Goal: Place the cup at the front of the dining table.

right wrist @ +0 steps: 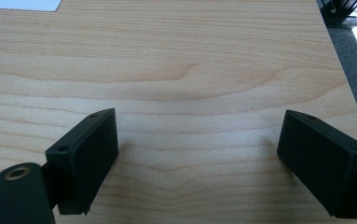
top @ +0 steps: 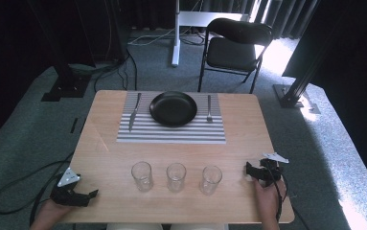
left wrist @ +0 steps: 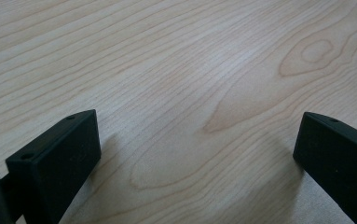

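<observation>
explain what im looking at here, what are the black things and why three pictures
A person sits at a wooden table with a hand-held gripper in each hand: the left gripper and the right gripper. One camera looks down from above; the other two ride on the grippers, so the black blocks there are their jaws, open and holding nothing. On the table stand three empty glasses, and farther off a striped placemat carries a black plate, a knife and a fork.

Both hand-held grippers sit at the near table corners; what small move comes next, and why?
Probably slide the right hand-held gripper toward the nearest glass: its jaws stand open with nothing between them, and that glass stands just beside it, untouched.
</observation>
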Tool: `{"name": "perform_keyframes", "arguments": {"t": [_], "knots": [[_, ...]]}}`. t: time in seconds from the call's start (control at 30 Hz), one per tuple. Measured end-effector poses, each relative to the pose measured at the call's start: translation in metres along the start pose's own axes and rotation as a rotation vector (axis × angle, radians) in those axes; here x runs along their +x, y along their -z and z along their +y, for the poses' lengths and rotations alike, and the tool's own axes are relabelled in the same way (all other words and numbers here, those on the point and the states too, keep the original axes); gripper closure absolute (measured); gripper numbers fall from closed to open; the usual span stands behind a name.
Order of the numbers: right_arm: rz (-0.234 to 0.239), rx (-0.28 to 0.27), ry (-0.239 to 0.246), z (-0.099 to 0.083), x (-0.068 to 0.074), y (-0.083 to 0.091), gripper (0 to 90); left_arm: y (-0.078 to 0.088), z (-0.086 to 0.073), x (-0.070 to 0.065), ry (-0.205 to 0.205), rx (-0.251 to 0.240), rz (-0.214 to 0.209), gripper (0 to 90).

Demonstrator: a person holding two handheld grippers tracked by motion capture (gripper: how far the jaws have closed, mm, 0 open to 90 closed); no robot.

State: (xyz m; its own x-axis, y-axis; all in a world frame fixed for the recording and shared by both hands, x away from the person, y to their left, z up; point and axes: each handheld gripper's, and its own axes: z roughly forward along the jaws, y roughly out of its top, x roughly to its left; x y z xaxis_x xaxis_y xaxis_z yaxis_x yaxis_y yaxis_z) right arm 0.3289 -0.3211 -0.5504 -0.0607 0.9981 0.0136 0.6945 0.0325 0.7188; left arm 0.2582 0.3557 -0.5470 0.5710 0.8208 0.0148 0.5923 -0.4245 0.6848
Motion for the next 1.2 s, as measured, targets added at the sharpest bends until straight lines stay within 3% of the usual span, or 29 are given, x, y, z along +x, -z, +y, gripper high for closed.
{"name": "perform_keyframes", "arguments": {"t": [0.8, 1.03, 1.2], "knots": [[-0.001, 0.0, -0.002, 0.0001, 0.0001, -0.0001, 11.7, 0.0045, -0.0023, 0.0015, 0.033, 0.005, 0.029, 4.6], [-0.001, 0.0, -0.001, 0.0, 0.0, -0.0001, 11.8, 0.0054, 0.0, -0.0012, 0.033, 0.018, -0.002, 4.7], [-0.001, 0.0, -0.001, 0.0, 0.0, -0.0001, 11.7, 0.004, 0.0047, -0.0056, 0.007, 0.018, -0.02, 4.8]]}}
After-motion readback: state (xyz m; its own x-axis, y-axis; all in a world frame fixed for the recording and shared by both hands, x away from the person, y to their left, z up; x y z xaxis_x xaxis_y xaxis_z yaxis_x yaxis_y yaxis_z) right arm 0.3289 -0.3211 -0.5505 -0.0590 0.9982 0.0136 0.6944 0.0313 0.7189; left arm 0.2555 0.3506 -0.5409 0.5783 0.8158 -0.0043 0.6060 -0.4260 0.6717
